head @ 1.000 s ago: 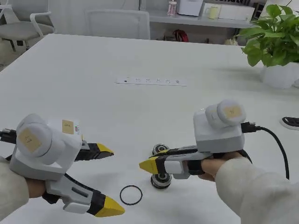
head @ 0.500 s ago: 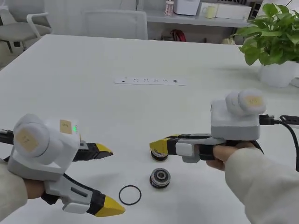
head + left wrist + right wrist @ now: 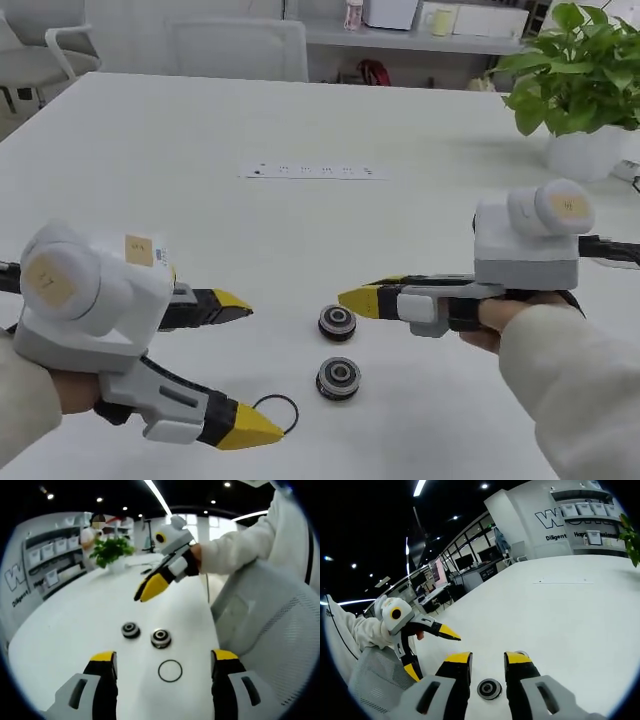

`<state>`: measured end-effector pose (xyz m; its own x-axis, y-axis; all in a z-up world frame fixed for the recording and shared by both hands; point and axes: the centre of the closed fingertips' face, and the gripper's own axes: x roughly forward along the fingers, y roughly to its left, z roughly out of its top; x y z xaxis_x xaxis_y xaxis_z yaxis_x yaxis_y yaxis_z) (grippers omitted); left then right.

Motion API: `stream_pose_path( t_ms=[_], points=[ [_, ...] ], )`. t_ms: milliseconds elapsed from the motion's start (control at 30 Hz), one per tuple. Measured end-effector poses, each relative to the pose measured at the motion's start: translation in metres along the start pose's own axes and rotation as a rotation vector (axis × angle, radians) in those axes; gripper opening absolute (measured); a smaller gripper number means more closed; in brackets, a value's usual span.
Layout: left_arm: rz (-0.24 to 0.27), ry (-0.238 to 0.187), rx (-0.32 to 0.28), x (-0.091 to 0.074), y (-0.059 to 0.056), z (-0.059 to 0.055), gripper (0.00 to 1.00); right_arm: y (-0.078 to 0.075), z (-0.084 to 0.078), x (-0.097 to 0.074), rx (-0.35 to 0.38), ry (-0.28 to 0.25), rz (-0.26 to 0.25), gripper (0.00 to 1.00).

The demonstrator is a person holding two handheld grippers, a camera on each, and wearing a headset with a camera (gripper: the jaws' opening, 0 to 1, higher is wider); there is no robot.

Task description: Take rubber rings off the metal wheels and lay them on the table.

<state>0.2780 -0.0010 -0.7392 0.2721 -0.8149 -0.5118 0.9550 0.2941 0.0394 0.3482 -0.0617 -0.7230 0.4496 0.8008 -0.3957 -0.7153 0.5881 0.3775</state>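
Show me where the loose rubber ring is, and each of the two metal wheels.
loose rubber ring (image 3: 170,660), left gripper view, on its thin black band.
farther metal wheel (image 3: 337,322), head view, on its hub.
nearer metal wheel (image 3: 339,378), head view, on its hub.

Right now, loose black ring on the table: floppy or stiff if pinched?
Likely floppy: the rubber ring is a thin loop, so it would probably fold when pinched. Probably very light. It lies flat on the table, so a jaw may skid it rather than get under it.

Wall (image 3: 520,520): large "W", "Diligent" beneath; rest unreadable.
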Motion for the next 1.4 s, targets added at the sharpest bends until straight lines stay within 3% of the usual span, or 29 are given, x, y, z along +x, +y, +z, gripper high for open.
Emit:
stream_pose_path(
  t_ms=[133,300,467,633,700,800,867,933,1033,1133,1200,1400],
  points=[
    [-0.017,-0.023,0.002,0.002,0.0,0.019,0.77,0.0,-0.004,-0.001,-0.008,0.015,0.0,0.23],
    [-0.039,-0.003,0.079,0.009,0.001,0.043,0.75,-0.004,-0.012,-0.002,-0.005,0.042,-0.012,0.24],
    [-0.066,0.016,0.136,0.019,0.005,0.054,0.72,-0.007,-0.015,-0.004,-0.002,0.051,-0.017,0.24],
    [-0.073,-0.026,0.113,0.029,0.009,0.069,0.72,-0.009,-0.016,-0.005,0.001,0.052,-0.022,0.23],
    [-0.078,-0.055,0.079,0.033,0.01,0.072,0.72,-0.011,-0.019,-0.005,0.0,0.06,-0.025,0.23],
    [-0.065,-0.089,0.01,0.04,0.015,0.071,0.71,-0.015,-0.023,-0.005,-0.001,0.075,-0.029,0.23],
    [-0.055,-0.091,-0.005,0.044,0.018,0.067,0.7,-0.017,-0.025,-0.005,-0.001,0.082,-0.03,0.24],
    [-0.045,-0.094,-0.001,0.048,0.018,0.063,0.68,-0.019,-0.029,-0.004,-0.004,0.093,-0.031,0.24],
    [-0.033,-0.114,-0.01,0.053,0.019,0.053,0.62,-0.024,-0.043,-0.003,-0.021,0.152,-0.033,0.26],
    [-0.037,-0.096,-0.011,0.056,0.018,0.043,0.56,-0.026,-0.051,-0.002,-0.039,0.182,-0.034,0.27],
    [-0.028,-0.096,0.001,0.057,0.02,0.04,0.52,-0.025,-0.053,-0.001,-0.049,0.194,-0.026,0.27],
    [-0.01,-0.119,-0.043,0.06,0.028,0.03,0.42,-0.015,-0.068,0.003,-0.121,0.258,0.035,0.31]
  ],
)
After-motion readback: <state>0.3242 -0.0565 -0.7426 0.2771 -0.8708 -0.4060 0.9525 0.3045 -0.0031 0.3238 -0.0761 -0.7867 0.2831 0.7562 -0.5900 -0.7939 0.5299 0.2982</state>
